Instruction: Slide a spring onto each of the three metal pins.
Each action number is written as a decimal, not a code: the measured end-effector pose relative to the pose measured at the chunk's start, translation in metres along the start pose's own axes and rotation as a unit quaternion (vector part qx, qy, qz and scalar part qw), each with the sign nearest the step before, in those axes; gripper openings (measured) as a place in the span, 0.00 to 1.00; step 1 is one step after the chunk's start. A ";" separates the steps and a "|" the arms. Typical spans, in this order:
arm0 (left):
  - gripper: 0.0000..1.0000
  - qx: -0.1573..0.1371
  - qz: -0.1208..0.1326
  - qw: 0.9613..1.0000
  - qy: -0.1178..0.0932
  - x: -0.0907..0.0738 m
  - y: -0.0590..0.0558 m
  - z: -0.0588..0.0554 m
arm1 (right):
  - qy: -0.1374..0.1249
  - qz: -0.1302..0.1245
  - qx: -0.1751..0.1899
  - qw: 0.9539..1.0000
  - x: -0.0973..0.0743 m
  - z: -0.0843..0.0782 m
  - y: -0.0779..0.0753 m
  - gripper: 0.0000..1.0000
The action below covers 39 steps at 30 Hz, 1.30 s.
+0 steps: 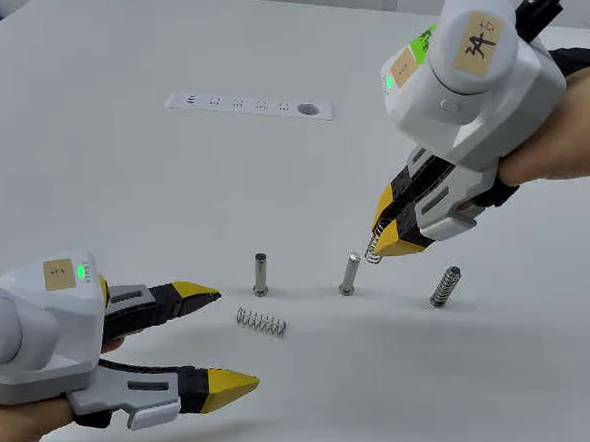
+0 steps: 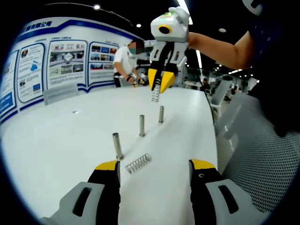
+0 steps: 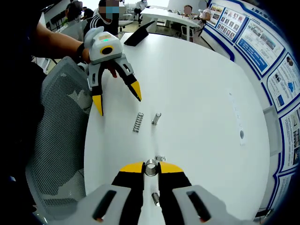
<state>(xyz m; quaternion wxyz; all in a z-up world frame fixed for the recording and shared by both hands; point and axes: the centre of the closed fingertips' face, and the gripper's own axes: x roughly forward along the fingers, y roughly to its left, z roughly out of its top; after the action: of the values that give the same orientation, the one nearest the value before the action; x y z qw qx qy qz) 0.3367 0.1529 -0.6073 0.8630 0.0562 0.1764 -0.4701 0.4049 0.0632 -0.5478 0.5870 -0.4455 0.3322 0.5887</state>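
Note:
Three metal pins stand on the white table: a bare one (image 1: 260,274), a middle one (image 1: 349,275) and a right one (image 1: 445,286) that wears a spring. My right gripper (image 1: 384,242) is shut on a spring (image 1: 374,247), held just above and right of the middle pin's top; that held spring (image 3: 151,167) sits between its jaws, with the pin head (image 3: 160,158) just beyond. A loose spring (image 1: 260,321) lies flat in front of the bare pin. My left gripper (image 1: 227,335) hovers open near it, the loose spring (image 2: 138,162) lying just beyond its jaws.
A white power strip (image 1: 248,106) lies flat toward the far side of the table. A grey mesh chair (image 2: 248,154) stands at the table's near edge. People stand in the background of the hall.

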 end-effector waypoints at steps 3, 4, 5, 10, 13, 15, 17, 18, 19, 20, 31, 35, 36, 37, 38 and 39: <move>0.61 -0.001 0.002 1.000 -0.001 -0.001 0.002 0.001 | 0.000 -0.001 0.002 1.000 0.003 0.001 -0.006 0.12; 0.61 0.000 0.003 1.000 -0.001 -0.002 0.002 0.001 | 0.000 0.000 0.003 1.000 0.005 0.000 -0.008 0.12; 0.61 0.000 0.003 1.000 -0.001 -0.002 0.003 0.001 | 0.000 0.000 0.004 1.000 0.006 0.000 -0.010 0.12; 0.60 -0.001 0.004 1.000 -0.001 -0.002 0.003 0.000 | 0.001 0.001 0.010 1.000 0.014 -0.001 -0.014 0.12; 0.60 -0.001 0.005 1.000 -0.001 -0.003 0.003 0.000 | 0.002 0.003 0.016 1.000 0.018 -0.003 -0.017 0.12; 0.60 -0.002 0.005 1.000 -0.002 -0.003 0.003 0.000 | 0.002 0.004 0.021 1.000 0.022 -0.005 -0.018 0.12; 0.60 -0.003 0.006 1.000 -0.001 -0.003 0.004 -0.001 | 0.004 0.007 0.026 1.000 0.025 -0.007 -0.019 0.12; 0.60 -0.004 0.006 1.000 -0.001 -0.003 0.004 -0.001 | 0.004 0.007 0.028 1.000 0.026 -0.008 -0.019 0.12; 0.60 -0.004 0.007 1.000 -0.001 -0.003 0.004 -0.001 | 0.004 0.007 0.029 1.000 0.026 -0.008 -0.020 0.12; 0.60 -0.004 0.007 1.000 -0.002 -0.003 0.005 -0.001 | 0.004 0.008 0.030 1.000 0.028 -0.008 -0.020 0.12; 0.60 -0.007 0.010 1.000 -0.002 -0.004 0.007 -0.002 | 0.005 0.013 0.038 0.999 0.034 -0.011 -0.019 0.12; 0.59 -0.007 0.009 1.000 -0.001 -0.003 0.007 -0.002 | 0.004 0.013 0.039 0.999 0.036 -0.011 -0.019 0.12; 0.59 -0.007 0.009 1.000 -0.001 -0.003 0.007 -0.002 | 0.005 0.013 0.039 0.999 0.036 -0.011 -0.019 0.12; 0.59 -0.007 0.009 1.000 -0.001 -0.003 0.007 -0.002 | 0.005 0.013 0.039 0.999 0.037 -0.011 -0.019 0.12; 0.59 -0.007 0.009 1.000 -0.002 -0.003 0.007 -0.002 | 0.005 0.013 0.039 0.999 0.037 -0.011 -0.019 0.12; 0.59 -0.007 0.010 1.000 -0.002 -0.003 0.007 -0.002 | 0.005 0.013 0.039 0.999 0.037 -0.011 -0.019 0.12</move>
<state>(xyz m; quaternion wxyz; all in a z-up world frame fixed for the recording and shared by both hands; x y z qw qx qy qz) 0.3401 0.1598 -0.6083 0.8681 0.0508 0.1777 -0.4606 0.4284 0.0694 -0.5835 0.5947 -0.4208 0.3639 0.5804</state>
